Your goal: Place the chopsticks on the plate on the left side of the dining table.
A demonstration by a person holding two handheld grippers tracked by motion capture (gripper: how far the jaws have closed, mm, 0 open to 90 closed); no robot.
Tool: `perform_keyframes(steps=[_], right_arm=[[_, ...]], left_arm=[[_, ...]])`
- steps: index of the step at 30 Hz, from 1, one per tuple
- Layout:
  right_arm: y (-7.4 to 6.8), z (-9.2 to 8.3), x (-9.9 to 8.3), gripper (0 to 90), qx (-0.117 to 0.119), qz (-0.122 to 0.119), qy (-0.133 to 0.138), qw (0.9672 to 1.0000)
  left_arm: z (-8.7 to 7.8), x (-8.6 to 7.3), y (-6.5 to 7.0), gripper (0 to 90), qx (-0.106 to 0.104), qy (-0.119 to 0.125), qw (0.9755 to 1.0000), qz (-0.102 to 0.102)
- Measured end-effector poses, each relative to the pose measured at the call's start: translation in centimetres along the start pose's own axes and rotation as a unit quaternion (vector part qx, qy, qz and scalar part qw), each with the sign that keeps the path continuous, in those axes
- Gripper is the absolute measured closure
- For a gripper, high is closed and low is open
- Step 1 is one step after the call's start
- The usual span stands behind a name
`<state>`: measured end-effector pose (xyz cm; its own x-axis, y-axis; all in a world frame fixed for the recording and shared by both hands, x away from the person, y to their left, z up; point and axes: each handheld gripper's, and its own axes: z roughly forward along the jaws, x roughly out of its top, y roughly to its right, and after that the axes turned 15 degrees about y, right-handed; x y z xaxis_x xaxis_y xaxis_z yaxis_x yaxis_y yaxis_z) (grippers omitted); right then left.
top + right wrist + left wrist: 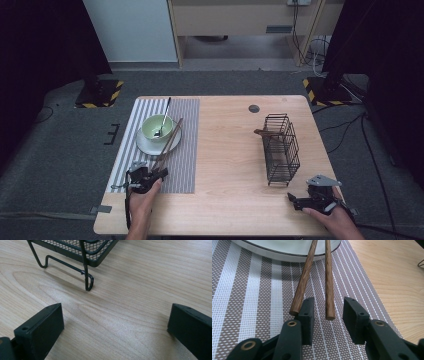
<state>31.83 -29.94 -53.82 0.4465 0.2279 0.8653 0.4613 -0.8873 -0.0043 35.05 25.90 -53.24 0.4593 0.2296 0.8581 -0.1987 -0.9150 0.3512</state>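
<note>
Even overhead light on the table (230, 150) — dark room edges, soft shadows, sharp close-ups — slight blur at borders.

Wire rack (281, 148) stands right of striped placemat (186, 175).

The right hand-held gripper (116, 327) hovered over the wooden bench (140, 300), jaws spread wide with nothing between them, a black wire basket (82, 252) standing just ahead.

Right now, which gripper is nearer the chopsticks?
Left. The left gripper sits at the near ends of the chopsticks; the right gripper is across the table, beside the wire rack.
</note>
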Motion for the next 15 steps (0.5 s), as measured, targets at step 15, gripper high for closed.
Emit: perform_keyframes(steps=[15], right_arm=[[0.00,0.00,0.00,0.6,0.000,0.000,0.000,1.0000]], left_arm=[[-0.82,-0.49,0.82,53.5,0.010,-0.004,0.9999,-0.007]])
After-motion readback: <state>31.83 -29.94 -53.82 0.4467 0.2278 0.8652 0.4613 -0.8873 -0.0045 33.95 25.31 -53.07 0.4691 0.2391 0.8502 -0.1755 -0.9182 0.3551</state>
